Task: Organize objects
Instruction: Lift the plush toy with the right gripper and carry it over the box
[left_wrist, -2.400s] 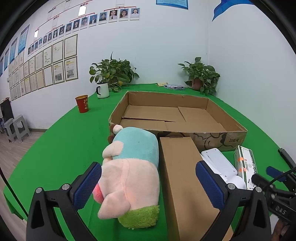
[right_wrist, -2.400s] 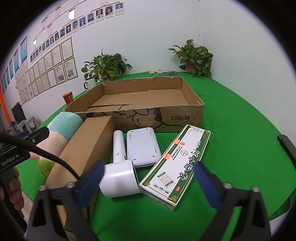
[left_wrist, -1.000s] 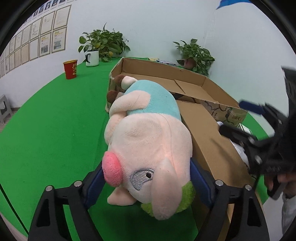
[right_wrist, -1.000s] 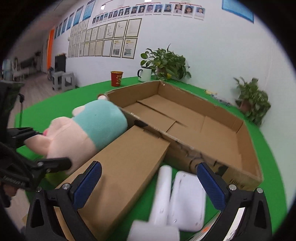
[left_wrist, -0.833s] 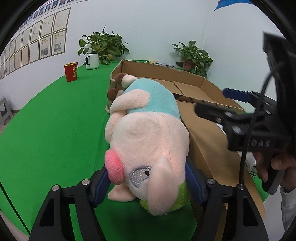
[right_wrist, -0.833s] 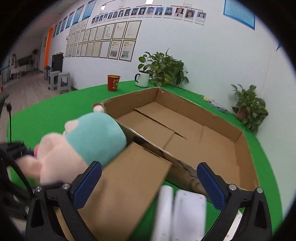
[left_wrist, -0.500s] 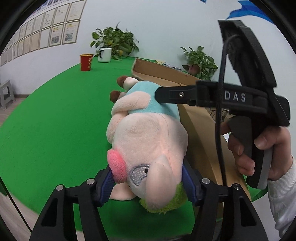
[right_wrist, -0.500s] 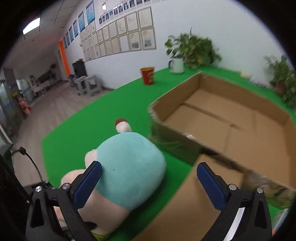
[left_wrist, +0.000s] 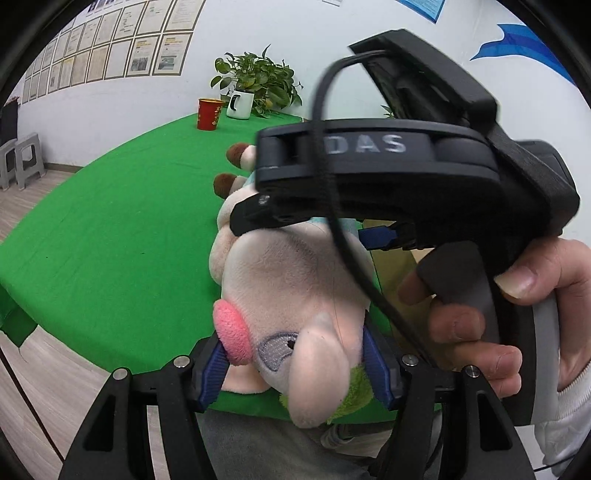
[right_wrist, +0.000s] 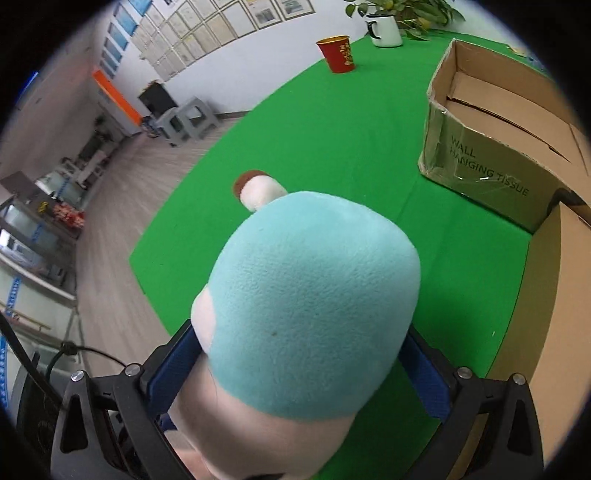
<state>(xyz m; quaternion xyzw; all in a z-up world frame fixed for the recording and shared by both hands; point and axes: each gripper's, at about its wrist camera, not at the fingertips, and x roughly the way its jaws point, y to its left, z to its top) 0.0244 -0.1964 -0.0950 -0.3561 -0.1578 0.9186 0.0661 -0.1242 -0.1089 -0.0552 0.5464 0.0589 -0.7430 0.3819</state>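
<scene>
1. The head of the plush pig (left_wrist: 295, 295) is being squeezed between the blue pads of the left gripper (left_wrist: 295, 363), whose jaws have just been closing onto it; the pink snout is being pressed beside the left pad.
2. The teal body of the plush pig is being straddled by the right gripper (right_wrist: 299, 369); its blue pads are lying against both flanks, but whether they are pressing cannot be told.
3. The right gripper's black handle is being held by a hand (left_wrist: 491, 321), just above the pig.
4. The pig's brown-tipped feet are being pointed toward the open cardboard box (right_wrist: 491, 147).
5. Everything is being carried by a green table (left_wrist: 103, 236).
6. A red paper cup (right_wrist: 338, 53) and a white mug (right_wrist: 384, 27) are being kept well apart from the pig, near the wall of framed certificates (left_wrist: 110, 55).
</scene>
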